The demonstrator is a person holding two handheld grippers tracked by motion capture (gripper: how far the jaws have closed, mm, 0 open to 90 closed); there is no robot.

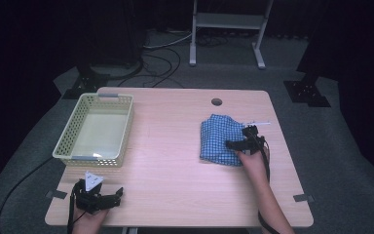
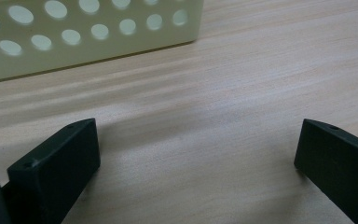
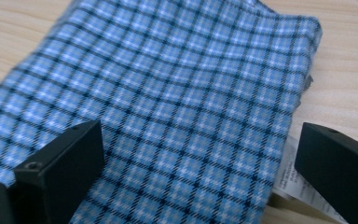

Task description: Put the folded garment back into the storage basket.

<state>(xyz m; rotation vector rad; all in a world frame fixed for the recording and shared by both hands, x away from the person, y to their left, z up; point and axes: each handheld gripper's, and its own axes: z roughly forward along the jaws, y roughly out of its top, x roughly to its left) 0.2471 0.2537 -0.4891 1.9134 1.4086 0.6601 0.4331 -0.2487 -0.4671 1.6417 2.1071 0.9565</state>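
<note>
While our right tool [image 1: 243,138] gapes over the checked cloth [image 1: 219,139], we judge pinching next; left tool [image 1: 108,197] idles agape at seven o'clock.

A pale wooden table [image 1: 175,146] carries a cream perforated basket [image 1: 97,127] at its left side and a folded blue checked cloth [image 1: 219,139] toward its right, with a small round hole [image 1: 216,102] near its far edge.

Left hand-held gripper [image 1: 118,194] and right hand-held gripper [image 1: 230,144], both jaws wide apart
</note>
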